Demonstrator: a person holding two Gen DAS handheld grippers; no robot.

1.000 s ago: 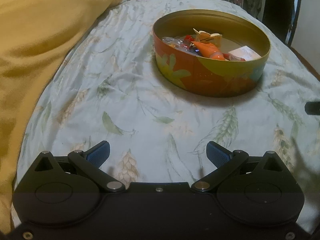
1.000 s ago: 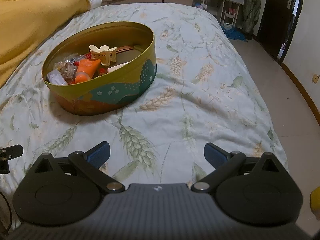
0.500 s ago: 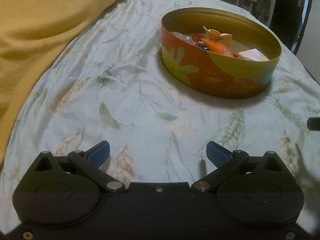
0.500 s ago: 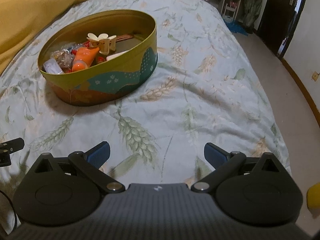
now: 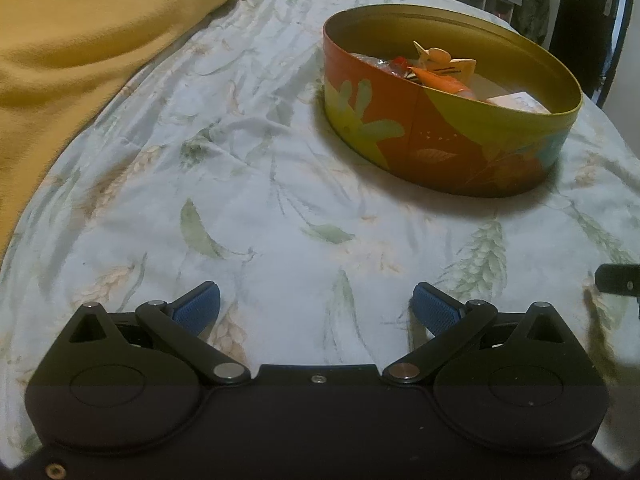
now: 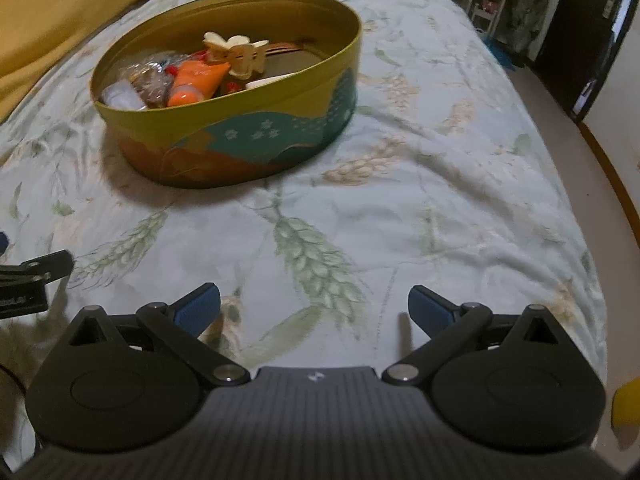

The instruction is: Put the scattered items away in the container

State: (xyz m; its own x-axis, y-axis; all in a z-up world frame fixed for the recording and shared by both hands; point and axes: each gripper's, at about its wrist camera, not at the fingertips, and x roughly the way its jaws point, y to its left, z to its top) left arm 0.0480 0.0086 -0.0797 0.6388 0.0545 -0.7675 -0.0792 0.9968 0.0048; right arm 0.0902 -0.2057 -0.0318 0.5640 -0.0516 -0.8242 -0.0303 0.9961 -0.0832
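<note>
Tin container point(image 6: 240, 120) sits on the bedsheet point(image 6: 440, 208) ahead and left of the right gripper point(image 6: 314, 304), ahead and right of the left gripper point(image 5: 316, 304) — both with fingers spread, empty. Inside lie an orange tube point(image 6: 198, 82) and a hair claw point(image 6: 236, 54) — light, probably slick; the tube's soft middle looks the best place to pinch.
</note>
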